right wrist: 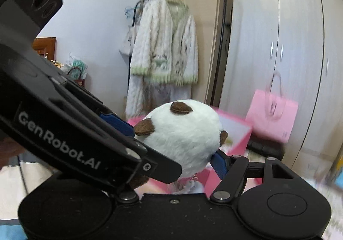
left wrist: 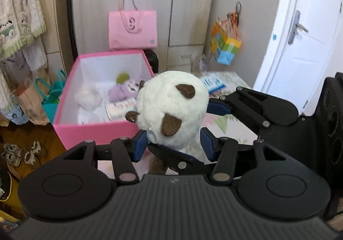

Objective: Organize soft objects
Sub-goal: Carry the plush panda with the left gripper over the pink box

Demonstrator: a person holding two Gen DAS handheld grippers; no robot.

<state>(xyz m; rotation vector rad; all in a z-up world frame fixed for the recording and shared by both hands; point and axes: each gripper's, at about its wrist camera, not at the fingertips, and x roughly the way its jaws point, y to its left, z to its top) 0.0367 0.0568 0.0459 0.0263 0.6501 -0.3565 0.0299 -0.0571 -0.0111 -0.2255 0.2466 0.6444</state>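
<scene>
Between both tools' [left wrist: 173,143] blue pads — pinched, round fluffy white plush [left wrist: 171,109], brown felt ears.

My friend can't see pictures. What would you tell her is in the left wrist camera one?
Two black grippers, the left gripper and the right gripper, hold a fluffy white plush toy with brown patches. Behind it is an open pink box with a purple plush inside, and a pink bag against grey cupboards.

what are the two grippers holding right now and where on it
Both hold the white plush toy: left gripper at its lower part, right gripper across its round head.
</scene>
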